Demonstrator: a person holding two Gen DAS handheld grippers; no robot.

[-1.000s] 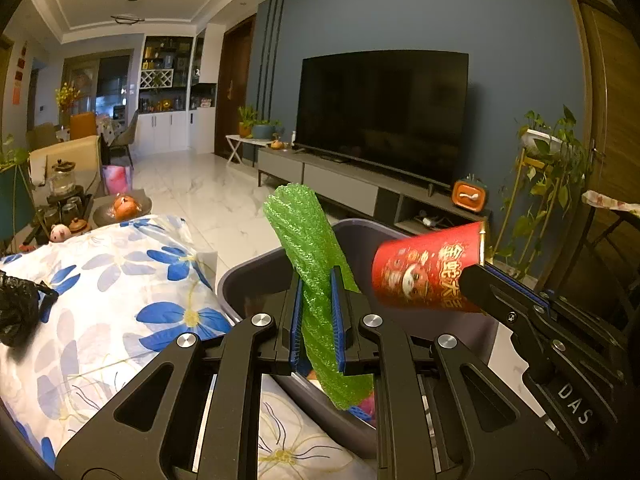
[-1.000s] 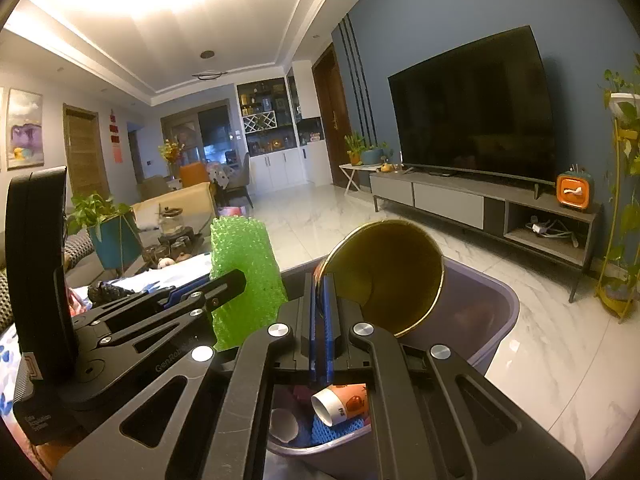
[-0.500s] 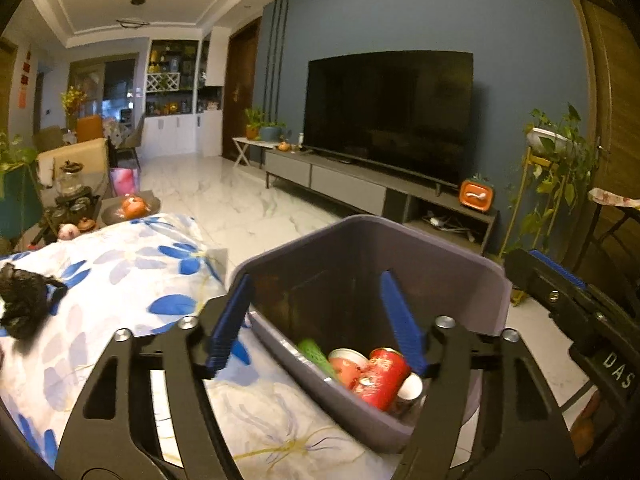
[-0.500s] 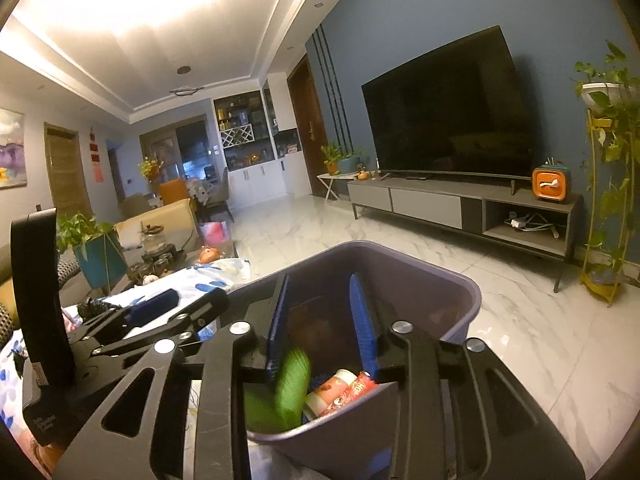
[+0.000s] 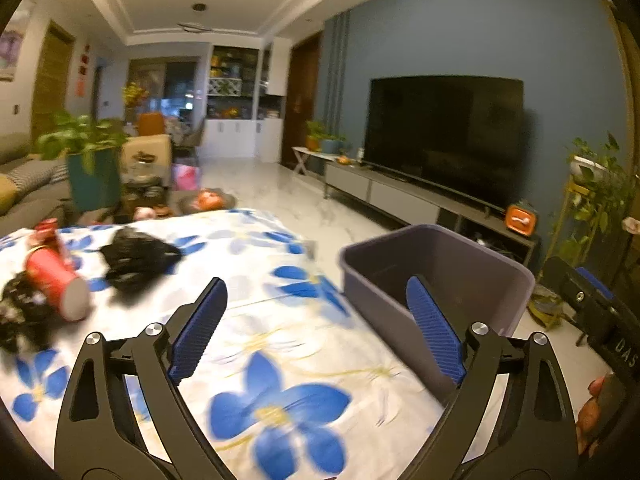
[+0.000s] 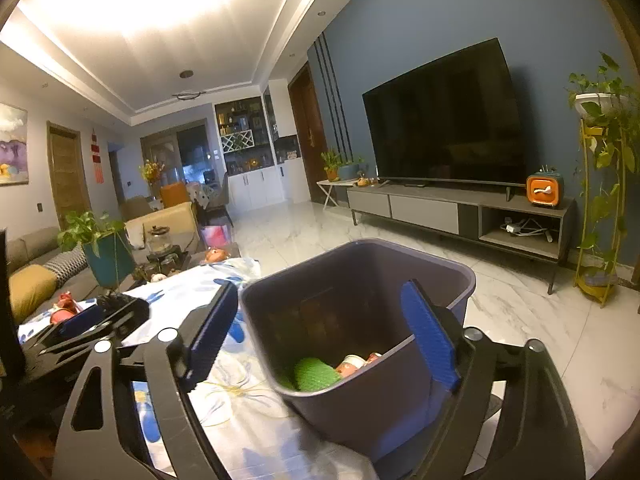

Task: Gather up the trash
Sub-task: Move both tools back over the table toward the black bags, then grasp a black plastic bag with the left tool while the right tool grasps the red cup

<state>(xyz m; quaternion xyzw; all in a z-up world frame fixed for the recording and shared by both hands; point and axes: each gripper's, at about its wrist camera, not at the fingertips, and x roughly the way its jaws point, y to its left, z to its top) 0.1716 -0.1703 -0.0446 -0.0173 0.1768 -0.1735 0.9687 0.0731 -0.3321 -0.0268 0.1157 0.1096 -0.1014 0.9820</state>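
On the far left of the surface, a red cup is lying beside crumpled black trash; I judge a careless nudge could roll it off. The left tongs are pointing slightly down, jaws opening, nothing between them. The right tongs are opening empty over the grey bin, already holding green wrap.

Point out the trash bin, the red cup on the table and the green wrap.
trash bin [image 6: 460,270], right wrist view, far rim.
red cup [image 5: 54,280], left wrist view, its side.
green wrap [image 6: 316,374], right wrist view, top surface.
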